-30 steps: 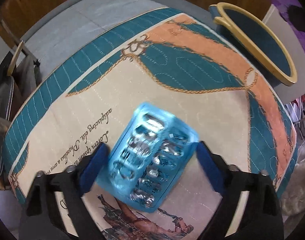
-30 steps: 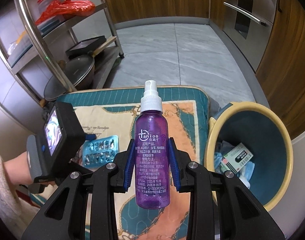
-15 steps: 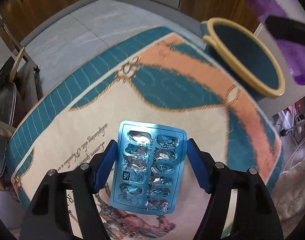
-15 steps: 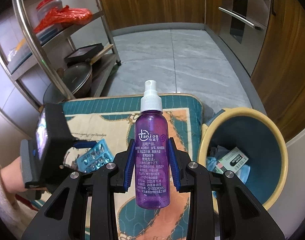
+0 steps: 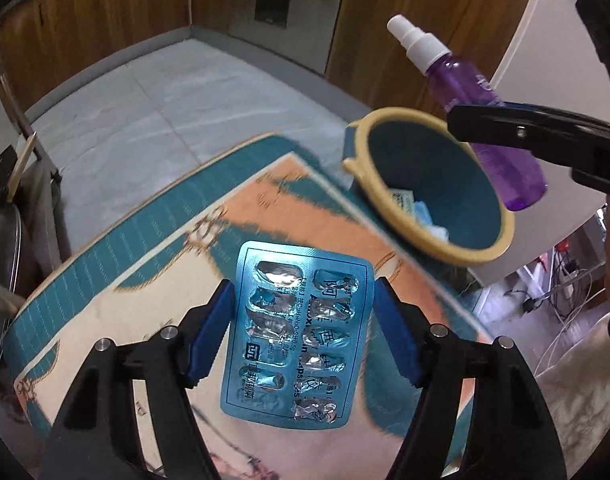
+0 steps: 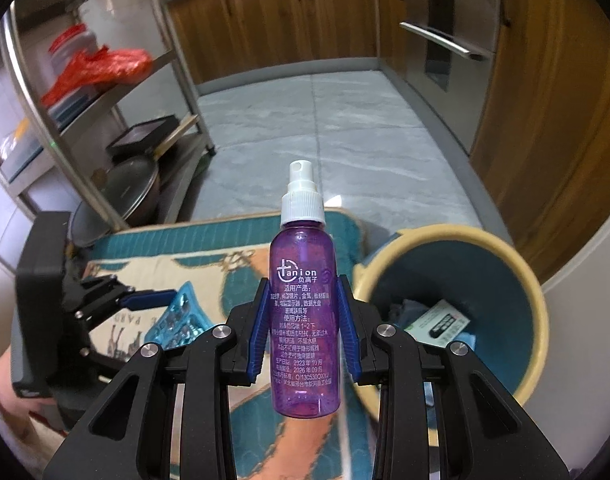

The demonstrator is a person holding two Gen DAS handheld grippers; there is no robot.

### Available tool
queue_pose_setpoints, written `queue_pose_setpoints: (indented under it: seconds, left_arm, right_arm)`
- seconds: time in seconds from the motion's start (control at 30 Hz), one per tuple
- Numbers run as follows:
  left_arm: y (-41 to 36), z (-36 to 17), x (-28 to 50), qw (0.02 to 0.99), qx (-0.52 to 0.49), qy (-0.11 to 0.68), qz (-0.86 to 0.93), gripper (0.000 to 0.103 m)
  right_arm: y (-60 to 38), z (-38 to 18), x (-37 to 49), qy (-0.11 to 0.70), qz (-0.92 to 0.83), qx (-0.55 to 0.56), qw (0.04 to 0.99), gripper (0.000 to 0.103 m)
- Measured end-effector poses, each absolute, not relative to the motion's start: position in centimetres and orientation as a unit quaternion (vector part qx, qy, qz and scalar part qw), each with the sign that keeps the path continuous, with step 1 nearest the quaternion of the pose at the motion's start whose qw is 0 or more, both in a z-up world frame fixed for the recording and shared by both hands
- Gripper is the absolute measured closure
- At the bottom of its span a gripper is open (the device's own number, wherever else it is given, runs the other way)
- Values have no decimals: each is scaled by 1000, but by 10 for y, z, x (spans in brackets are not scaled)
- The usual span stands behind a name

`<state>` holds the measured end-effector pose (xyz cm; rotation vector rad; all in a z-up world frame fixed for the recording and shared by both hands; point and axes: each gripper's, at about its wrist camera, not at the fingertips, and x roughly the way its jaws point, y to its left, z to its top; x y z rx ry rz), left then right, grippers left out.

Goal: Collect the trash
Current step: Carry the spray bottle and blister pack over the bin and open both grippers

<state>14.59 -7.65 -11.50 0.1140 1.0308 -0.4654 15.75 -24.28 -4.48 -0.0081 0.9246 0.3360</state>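
My left gripper is shut on a blue blister pack of emptied pill pockets and holds it in the air above the patterned mat. My right gripper is shut on a purple spray bottle with a white nozzle, upright, held left of the bin. The bottle also shows in the left wrist view, above the bin's far rim. The teal bin with a yellow rim holds a small box and blue scraps; in the left wrist view the bin lies ahead and to the right.
A metal shelf rack with pans, a tray and a red bag stands at the left. Wooden cabinets and grey floor tiles lie behind the mat. A white wall rises right of the bin.
My left gripper has closed on the blister pack and lifted it off the mat toward the bin. My right gripper has risen with the spray bottle and moved nearer the bin.
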Motion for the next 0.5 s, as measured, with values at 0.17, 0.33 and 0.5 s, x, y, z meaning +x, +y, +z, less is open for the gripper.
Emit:
queue_pose_setpoints:
  seconds: [0.17, 0.33, 0.5]
  left_arm:
    - [-107, -108, 149, 845, 58, 473, -242, 33]
    - [-141, -106, 155, 845, 65, 461, -262, 33]
    - [-173, -105, 160, 848, 64, 446, -279, 33]
  right_arm:
    - [-270, -46, 161, 446, 138, 10, 885, 70]
    - [-298, -51, 162, 453, 111, 17, 885, 70]
    - [-336, -59, 161, 462, 78, 22, 883, 70]
